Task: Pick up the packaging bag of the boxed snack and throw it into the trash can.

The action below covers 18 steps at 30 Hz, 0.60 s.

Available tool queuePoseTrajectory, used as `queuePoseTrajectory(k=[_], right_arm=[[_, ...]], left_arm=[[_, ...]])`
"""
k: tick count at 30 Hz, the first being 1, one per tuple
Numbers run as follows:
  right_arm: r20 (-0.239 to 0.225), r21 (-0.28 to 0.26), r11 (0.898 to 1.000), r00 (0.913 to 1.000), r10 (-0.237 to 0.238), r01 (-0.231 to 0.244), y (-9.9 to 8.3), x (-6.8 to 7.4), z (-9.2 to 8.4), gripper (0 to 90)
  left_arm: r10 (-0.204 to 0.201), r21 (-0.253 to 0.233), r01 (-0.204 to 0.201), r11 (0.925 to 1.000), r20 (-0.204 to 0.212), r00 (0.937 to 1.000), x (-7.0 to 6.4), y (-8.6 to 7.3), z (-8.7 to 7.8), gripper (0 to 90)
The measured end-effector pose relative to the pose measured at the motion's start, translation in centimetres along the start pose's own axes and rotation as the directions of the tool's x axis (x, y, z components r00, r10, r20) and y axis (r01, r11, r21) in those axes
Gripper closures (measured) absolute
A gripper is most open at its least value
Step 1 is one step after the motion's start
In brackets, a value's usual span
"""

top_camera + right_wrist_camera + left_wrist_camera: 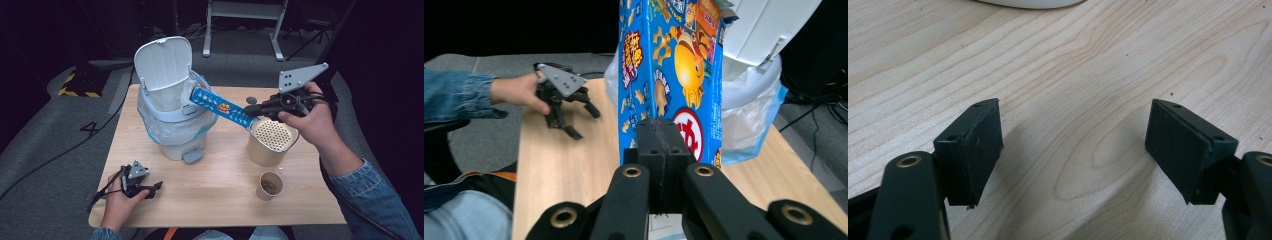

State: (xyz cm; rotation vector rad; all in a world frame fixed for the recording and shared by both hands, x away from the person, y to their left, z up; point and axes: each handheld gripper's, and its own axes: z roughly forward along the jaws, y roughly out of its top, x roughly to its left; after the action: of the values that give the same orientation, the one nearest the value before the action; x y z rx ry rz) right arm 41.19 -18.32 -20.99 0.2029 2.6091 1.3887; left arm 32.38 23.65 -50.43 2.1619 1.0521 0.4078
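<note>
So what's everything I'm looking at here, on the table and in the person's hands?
Snack box: one, blue with cartoon print, flat, clamped by the right gripper, far end at the bin's mouth.
Pedal bin: one, white, lid up, clear bag liner, back left of table.
Perforated cup: one, tan with a dotted top, right of the bin.
Paper cup: one, small, brown, in front of the perforated cup.
Table: one, light wood.
Left gripper: black, jaws open, nothing between them, resting on the table's front left.
Right gripper: black, shut on the snack box, raised above the perforated cup.
</note>
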Motion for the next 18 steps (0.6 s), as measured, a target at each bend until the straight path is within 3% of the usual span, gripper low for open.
queuePoseTrajectory(k=[5,9,18], right_arm=[[0.027,0.013,1.0,0.9996,-0.004,0.004,1.2,-0.7,1.2,90.0],[0.057,0.036,0.999,0.9983,-0.006,0.004,2.6,-1.3,3.1,90.0],[0.066,0.091,0.996,0.9978,-0.01,0.004,4.2,-1.7,6.6,90.0]], left_arm=[[0.002,0.0,-0.002,1.0,-0.001,1.0,0.0,0.0,0.0,23.2],[0.004,0.001,-0.004,1.0,-0.001,1.0,0.0,0.0,0.0,23.2],[0.004,0.001,-0.004,1.0,-0.002,1.0,0.0,0.0,0.0,23.2]])
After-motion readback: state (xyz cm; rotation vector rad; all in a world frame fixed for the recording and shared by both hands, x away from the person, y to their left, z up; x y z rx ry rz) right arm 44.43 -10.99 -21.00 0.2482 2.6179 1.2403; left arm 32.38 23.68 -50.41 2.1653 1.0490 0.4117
